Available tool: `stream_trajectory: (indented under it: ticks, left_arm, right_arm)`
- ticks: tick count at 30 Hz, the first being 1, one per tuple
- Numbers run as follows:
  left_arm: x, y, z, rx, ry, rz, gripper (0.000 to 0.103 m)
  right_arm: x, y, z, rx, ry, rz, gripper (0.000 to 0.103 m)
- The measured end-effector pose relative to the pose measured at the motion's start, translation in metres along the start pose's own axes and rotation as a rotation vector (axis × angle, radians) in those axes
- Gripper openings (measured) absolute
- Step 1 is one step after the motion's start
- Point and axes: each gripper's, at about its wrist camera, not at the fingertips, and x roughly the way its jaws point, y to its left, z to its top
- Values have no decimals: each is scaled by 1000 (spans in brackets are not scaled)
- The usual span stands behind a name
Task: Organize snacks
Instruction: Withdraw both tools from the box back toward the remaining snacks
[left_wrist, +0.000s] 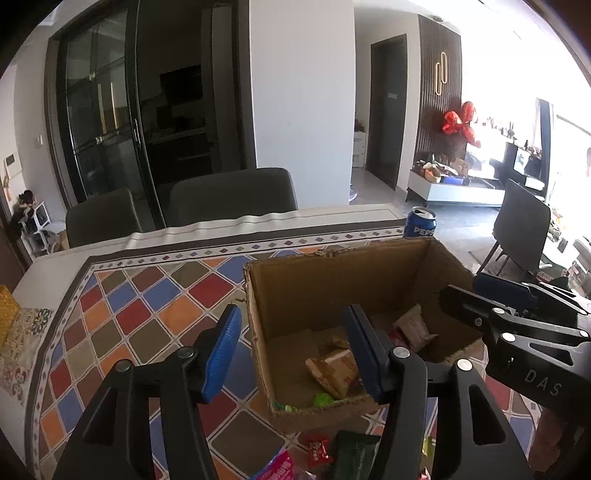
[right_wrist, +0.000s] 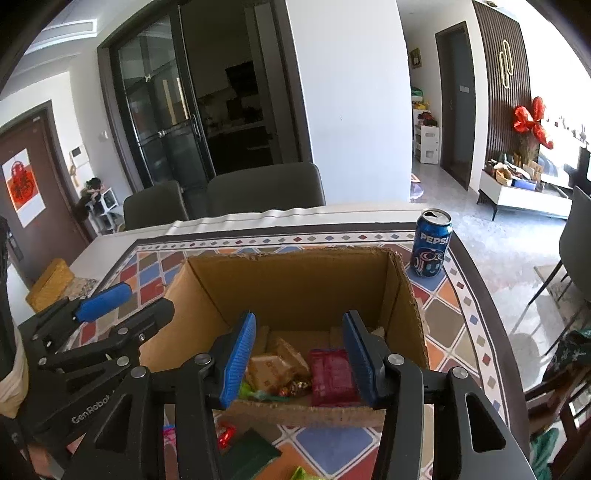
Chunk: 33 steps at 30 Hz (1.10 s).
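Both grippers hang released and empty over the open cardboard box (right_wrist: 295, 280) mid-frame on the table (left_wrist: 155, 302) with its patterned cloth: left gripper (left_wrist: 291, 347) straddles the box's left wall with its blue fingers (left_wrist: 221, 350) apart, right gripper (right_wrist: 299, 358) sits over the near edge, fingers spread. Snacks lie in the box bottom, tan packets (right_wrist: 273, 365) and a dark red packet (right_wrist: 332, 376); more wrappers, incl. a red candy (left_wrist: 317, 448), lie on the cloth at lower frame. Pepsi can (right_wrist: 430, 243) stands upper right of the box.
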Motion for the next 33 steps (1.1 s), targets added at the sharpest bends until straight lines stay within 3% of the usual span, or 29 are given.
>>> stream_trajectory:
  ticks: [15,23,33]
  left_arm:
    - [-48,-8,-26,-7,4,-32,59]
    - [-55,-9,-51,-33,48,-46,59]
    - [-51,-22,-80,24,94,-87,59]
  right_arm:
    - [-50,10,-20,-33,-38,15,50]
    - [-50,12,-43,-37,16,30,50]
    - [-42,3,-77,-27,100,19,50]
